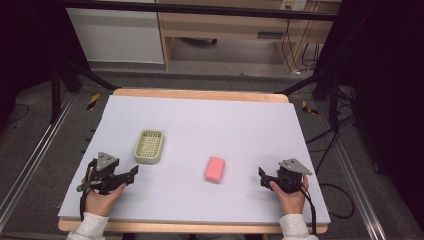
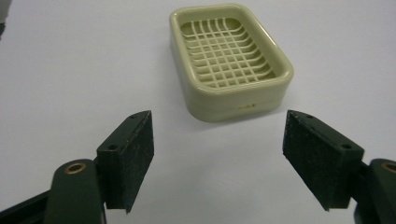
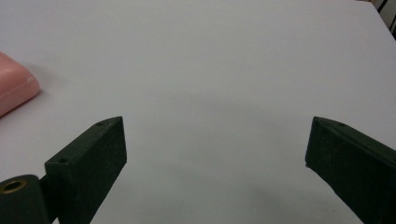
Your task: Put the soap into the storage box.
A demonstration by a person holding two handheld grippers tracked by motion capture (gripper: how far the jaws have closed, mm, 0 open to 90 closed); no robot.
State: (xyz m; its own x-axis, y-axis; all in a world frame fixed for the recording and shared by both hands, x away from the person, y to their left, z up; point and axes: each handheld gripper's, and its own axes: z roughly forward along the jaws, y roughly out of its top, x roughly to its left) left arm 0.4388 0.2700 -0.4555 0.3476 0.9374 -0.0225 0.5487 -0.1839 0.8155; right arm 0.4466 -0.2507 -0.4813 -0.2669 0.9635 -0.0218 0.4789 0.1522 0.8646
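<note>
While both sets of fingers are spread wide and empty, the pink soap (image 1: pixel 215 169) is left mid-bench (image 1: pixel 250 125), right of the soap dish (image 1: pixel 149 146).

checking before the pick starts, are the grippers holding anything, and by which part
Nothing is held. The left gripper and right gripper both stand open over bare table, short of the soap dish and pink soap.

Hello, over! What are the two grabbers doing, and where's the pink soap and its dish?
Left gripper and right gripper: jaws open, holding nothing. Pink soap lies on the table, between them. Soap dish empty, ahead of left gripper. Nothing in the way.
</note>
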